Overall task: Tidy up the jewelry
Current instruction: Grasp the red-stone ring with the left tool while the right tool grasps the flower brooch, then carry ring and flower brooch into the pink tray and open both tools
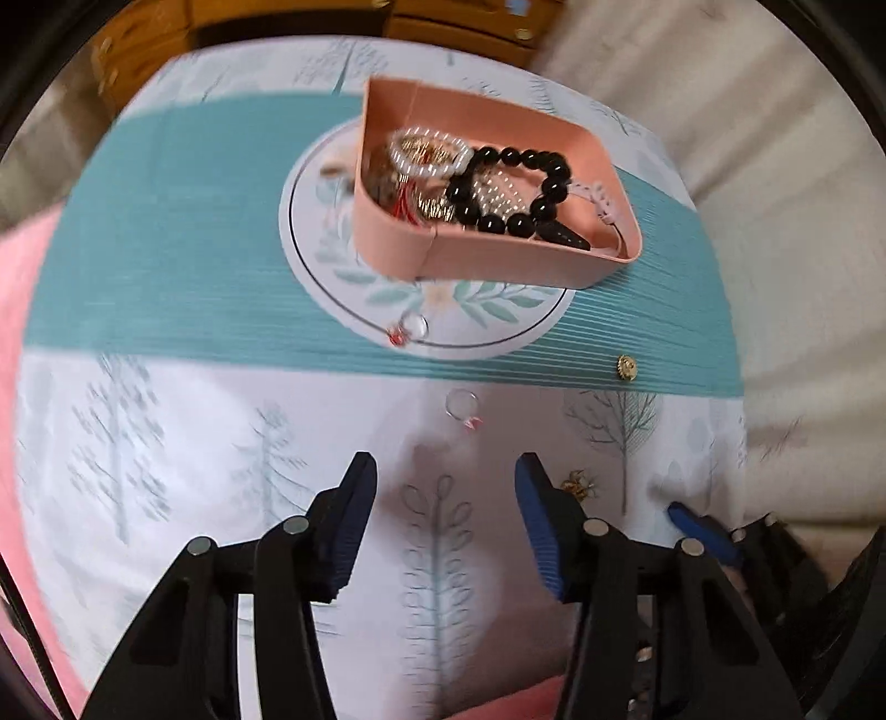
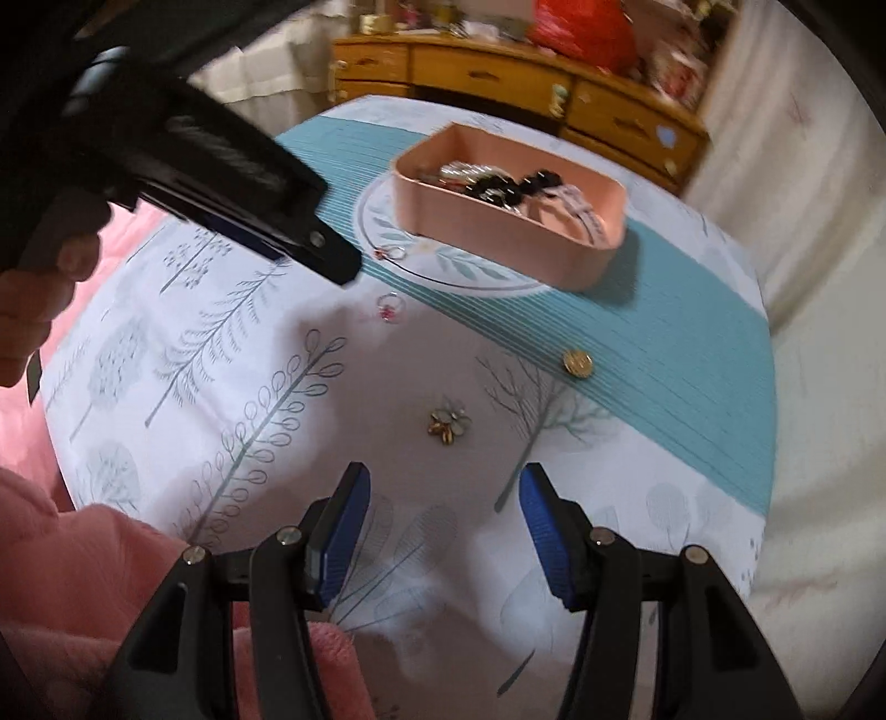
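A pink tray (image 1: 498,266) sits on the teal band of the printed cloth and holds a black bead bracelet (image 1: 515,188) and a pearl one. Loose pieces lie nearer: a clear ring (image 1: 412,327) on the round print, a second ring (image 1: 462,407), a gold bead (image 1: 627,366) and a gold flower brooch (image 1: 578,482). My left gripper (image 1: 446,471) is open over the white cloth, just short of the second ring, with the brooch outside its right finger. My right gripper (image 2: 443,482) is open and holds nothing, just short of the brooch (image 2: 449,423). Beyond it lie the bead (image 2: 577,363) and the tray (image 2: 498,243).
The left gripper (image 2: 338,266) and the hand (image 2: 33,310) holding it fill the upper left of the right wrist view. A pink blanket (image 2: 55,554) lies along the cloth's near left edge. A wooden dresser (image 2: 498,72) stands behind, with a red bag (image 2: 581,27) on top.
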Demonstrator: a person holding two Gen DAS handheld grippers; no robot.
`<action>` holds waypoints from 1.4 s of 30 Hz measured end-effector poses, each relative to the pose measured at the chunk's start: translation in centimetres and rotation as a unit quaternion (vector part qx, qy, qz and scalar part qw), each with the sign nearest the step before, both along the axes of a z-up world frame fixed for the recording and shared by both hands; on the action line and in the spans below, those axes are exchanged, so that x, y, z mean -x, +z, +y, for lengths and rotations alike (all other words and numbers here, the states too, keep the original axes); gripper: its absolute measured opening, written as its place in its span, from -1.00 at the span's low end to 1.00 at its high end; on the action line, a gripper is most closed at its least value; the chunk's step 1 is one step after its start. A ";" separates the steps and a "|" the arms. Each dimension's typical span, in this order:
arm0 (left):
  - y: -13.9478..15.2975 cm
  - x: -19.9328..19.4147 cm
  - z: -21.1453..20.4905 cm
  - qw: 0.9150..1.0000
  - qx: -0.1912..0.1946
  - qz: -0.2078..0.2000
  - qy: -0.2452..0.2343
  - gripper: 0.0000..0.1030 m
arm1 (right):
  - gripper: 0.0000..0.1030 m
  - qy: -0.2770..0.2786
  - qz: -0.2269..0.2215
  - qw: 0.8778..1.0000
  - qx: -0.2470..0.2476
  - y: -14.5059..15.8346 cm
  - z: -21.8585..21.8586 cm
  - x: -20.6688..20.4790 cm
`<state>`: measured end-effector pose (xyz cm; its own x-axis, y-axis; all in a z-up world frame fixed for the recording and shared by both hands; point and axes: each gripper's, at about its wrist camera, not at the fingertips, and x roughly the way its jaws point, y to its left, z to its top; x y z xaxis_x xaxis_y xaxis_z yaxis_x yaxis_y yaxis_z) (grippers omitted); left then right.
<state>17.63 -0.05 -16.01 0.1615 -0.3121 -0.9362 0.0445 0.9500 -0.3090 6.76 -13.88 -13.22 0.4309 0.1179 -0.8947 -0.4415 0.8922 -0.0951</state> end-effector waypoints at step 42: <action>-1.6 -2.1 -5.2 0.996 -0.073 -0.032 0.045 -0.88 | -0.74 0.053 0.020 0.991 -0.125 -2.7 -2.1 -5.8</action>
<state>19.77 -5.24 -17.65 0.2432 -0.1550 -0.9575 -0.0278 0.9856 -0.1666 12.55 -16.02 -15.93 0.3689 0.3808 -0.8479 -0.5324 0.8343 0.1431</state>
